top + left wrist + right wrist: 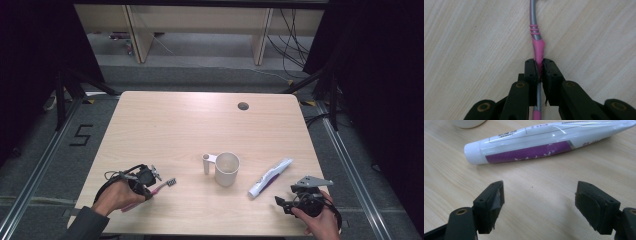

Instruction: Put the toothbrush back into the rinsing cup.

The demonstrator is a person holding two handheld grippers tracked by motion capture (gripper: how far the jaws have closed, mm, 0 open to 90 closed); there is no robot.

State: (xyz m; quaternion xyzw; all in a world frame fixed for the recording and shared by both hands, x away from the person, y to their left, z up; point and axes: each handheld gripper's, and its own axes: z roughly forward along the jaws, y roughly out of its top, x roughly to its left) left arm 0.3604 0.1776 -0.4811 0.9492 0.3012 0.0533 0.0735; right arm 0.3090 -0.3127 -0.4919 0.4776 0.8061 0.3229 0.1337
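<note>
Toothbrush (537, 47) between left claw (540, 68) pads

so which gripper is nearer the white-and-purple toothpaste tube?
Right. The right gripper, open, sits just short of the white-and-purple toothpaste tube; the left gripper is across the table.

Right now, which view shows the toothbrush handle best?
The left gripper view: the pink and grey toothbrush fills the centre, clamped between the left gripper fingers. The high view shows it small, beside that hand.

Black jaws, brass rivets, seemingly grey sleeve (87, 222)
</note>
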